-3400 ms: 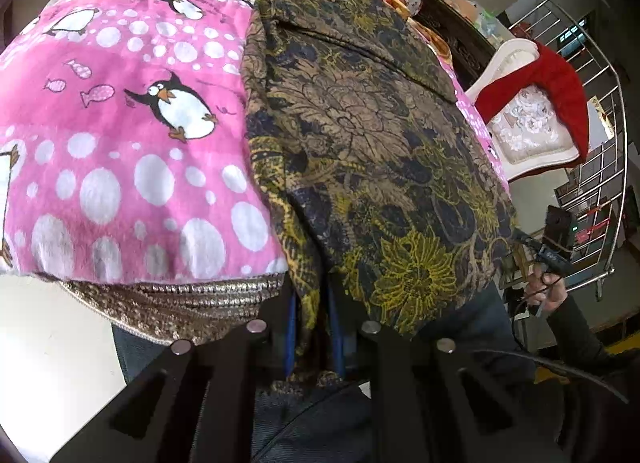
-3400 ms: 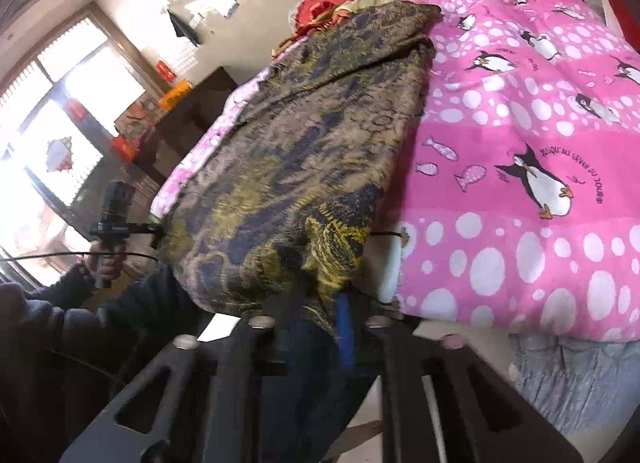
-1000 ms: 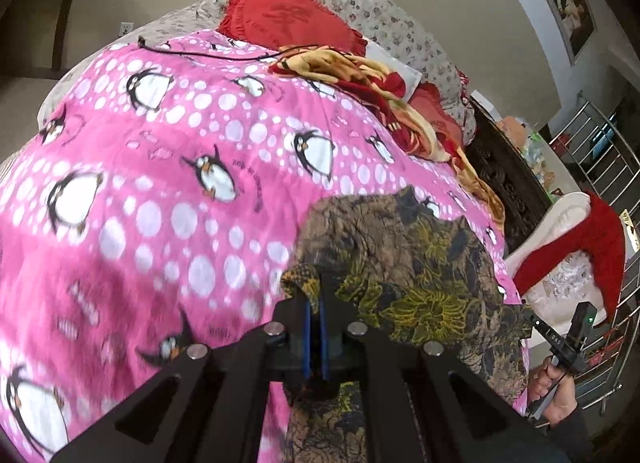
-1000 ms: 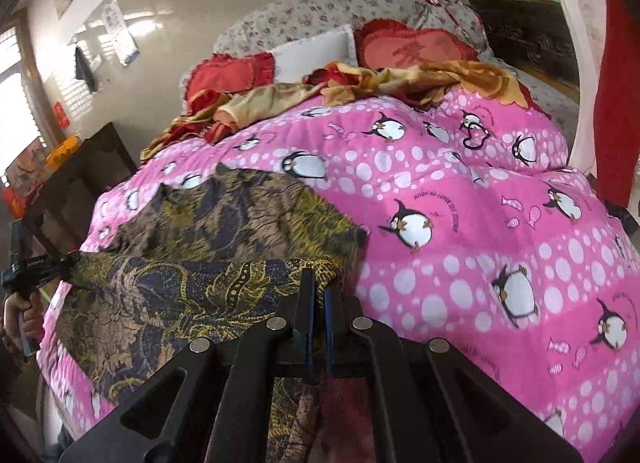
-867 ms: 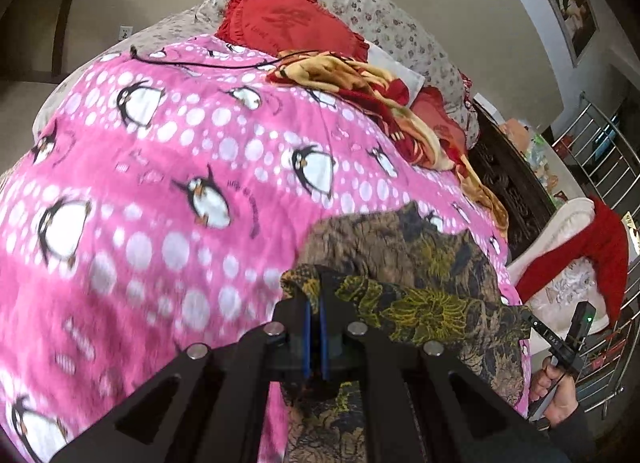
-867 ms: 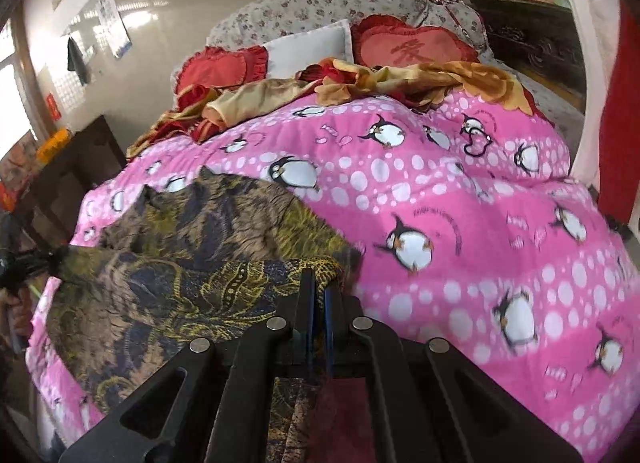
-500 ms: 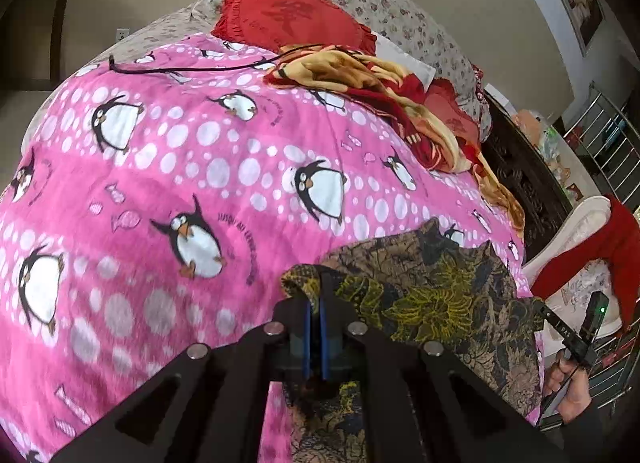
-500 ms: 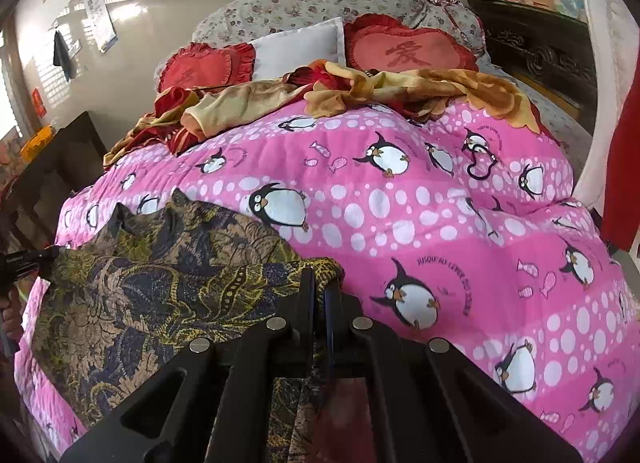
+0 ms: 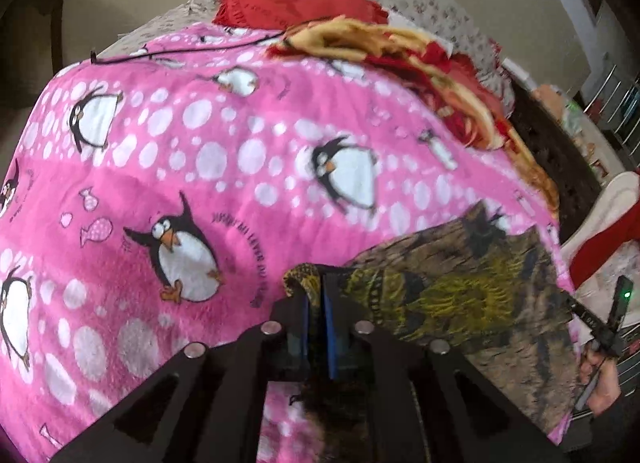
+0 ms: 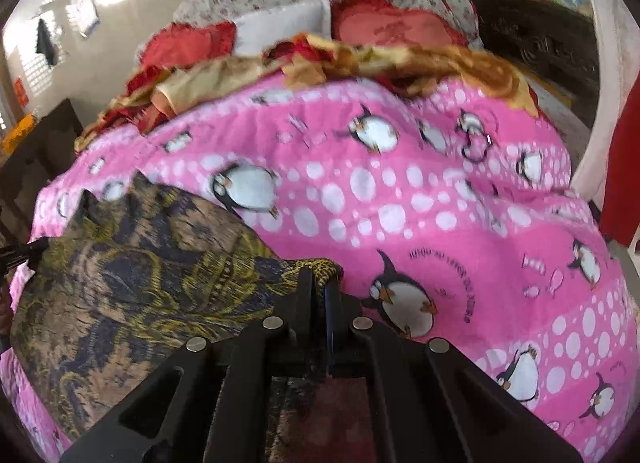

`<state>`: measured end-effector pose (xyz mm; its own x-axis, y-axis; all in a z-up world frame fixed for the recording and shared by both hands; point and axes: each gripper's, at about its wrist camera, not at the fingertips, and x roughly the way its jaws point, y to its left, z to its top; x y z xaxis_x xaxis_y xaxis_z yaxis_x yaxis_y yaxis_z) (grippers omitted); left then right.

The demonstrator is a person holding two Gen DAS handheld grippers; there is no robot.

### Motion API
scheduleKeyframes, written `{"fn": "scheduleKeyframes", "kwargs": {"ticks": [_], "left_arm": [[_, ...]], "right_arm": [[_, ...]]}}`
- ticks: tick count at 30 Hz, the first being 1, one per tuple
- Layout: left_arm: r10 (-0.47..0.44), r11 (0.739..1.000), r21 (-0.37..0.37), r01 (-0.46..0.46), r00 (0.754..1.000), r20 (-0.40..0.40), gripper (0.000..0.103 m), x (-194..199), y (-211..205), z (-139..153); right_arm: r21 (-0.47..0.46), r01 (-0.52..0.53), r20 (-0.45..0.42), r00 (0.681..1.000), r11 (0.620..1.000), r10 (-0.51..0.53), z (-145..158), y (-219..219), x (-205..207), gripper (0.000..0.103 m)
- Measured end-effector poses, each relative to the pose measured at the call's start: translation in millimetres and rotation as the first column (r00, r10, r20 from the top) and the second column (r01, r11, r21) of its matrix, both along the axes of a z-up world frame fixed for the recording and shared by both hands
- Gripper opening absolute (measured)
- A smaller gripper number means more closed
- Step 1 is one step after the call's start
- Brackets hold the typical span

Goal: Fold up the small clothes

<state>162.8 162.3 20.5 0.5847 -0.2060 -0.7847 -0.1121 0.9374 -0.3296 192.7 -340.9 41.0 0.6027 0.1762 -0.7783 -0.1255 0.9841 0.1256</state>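
Covering the bed, the pink fleece penguin-print blanket (image 9: 224, 167) carries the brown-and-yellow floral garment (image 10: 132, 287) at its near edge. Right gripper (image 10: 320, 283) pinches one folded corner; left gripper (image 9: 316, 291), jaws opening, has cloth between them. Fold seems laid; next, release and smooth.

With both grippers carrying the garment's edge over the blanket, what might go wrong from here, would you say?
1. The left gripper is opening with the garment between its jaws while the right gripper is shut on its corner; an uneven release could skew the fold.
2. The penguin blanket is soft and humped, so the folded layer may slide or wrinkle.
3. Cloth bunched at the left fingertips could snag on withdrawal.
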Motion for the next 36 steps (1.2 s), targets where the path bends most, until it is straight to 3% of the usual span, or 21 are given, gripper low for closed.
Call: {"fn": "scheduleKeyframes", "kwargs": {"ticks": [7, 9, 11, 12, 13, 15, 17, 18, 20, 24, 27, 30, 33, 36], "left_arm": [[-0.031, 0.999, 0.039, 0.031, 1.000, 0.006, 0.010, 4, -3, -1], [-0.045, 0.998, 0.037, 0.047, 0.998, -0.039, 0.011, 8, -2, 8], [-0.068, 0.996, 0.057, 0.071, 0.997, -0.044, 0.013, 8, -1, 27], [-0.060, 0.994, 0.084, 0.063, 0.997, -0.037, 0.024, 7, 1, 36], [-0.039, 0.992, 0.124, 0.040, 0.999, -0.015, 0.048, 3, 4, 50], [0.027, 0.987, 0.157, -0.032, 0.999, 0.032, 0.073, -7, 13, 69], [0.097, 0.982, 0.155, -0.103, 0.994, 0.051, 0.071, -20, 17, 82], [0.097, 0.988, 0.116, -0.105, 0.992, 0.075, 0.071, -32, 12, 87], [0.061, 0.995, 0.077, -0.069, 0.993, 0.100, 0.071, -47, -7, 88], [-0.001, 0.997, 0.083, -0.007, 0.995, 0.102, 0.070, -75, -70, 67], [-0.027, 0.986, 0.166, 0.024, 0.999, 0.020, 0.070, -74, -109, 33], [-0.025, 0.970, 0.239, 0.041, 0.997, -0.069, 0.070, -68, -122, -1], [-0.037, 0.966, 0.253, 0.055, 0.997, -0.074, 0.072, -65, -124, 0], [-0.037, 0.970, 0.234, 0.067, 0.991, -0.131, 0.074, -48, -121, 4]], "right_arm": [[0.011, 0.023, -0.038, 0.999, 1.000, -0.023, -6, -1, 3, 0.000], [0.056, 0.030, -0.063, 0.998, 0.998, -0.027, -3, -7, 3, 0.000], [0.108, 0.027, -0.016, 1.000, 0.994, -0.026, 13, -17, -6, 0.000], [0.130, 0.024, 0.004, 1.000, 0.991, -0.025, 22, -21, -11, 0.000], [0.139, 0.029, 0.022, 0.999, 0.990, -0.032, 31, -27, -18, 0.000], [0.133, 0.029, 0.065, 0.997, 0.991, -0.038, 49, -34, -30, 0.001], [0.086, 0.042, 0.106, 0.993, 0.995, -0.051, 67, -36, -44, 0.001], [0.074, 0.038, 0.134, 0.990, 0.997, -0.048, 75, -34, -52, 0.001], [0.064, 0.026, 0.160, 0.987, 0.998, -0.036, 83, -24, -60, 0.002], [0.075, -0.040, 0.152, 0.988, 0.996, 0.028, 74, 23, -74, 0.002], [-0.003, -0.049, 0.117, 0.992, 0.999, 0.049, 53, 70, -80, 0.003], [-0.036, -0.074, 0.078, 0.994, 0.997, 0.076, 29, 94, -82, 0.003], [-0.122, -0.094, -0.045, 0.995, 0.988, 0.089, -8, 100, -73, 0.005], [-0.076, -0.109, -0.057, 0.993, 0.991, 0.105, -16, 92, -69, 0.005]]}}
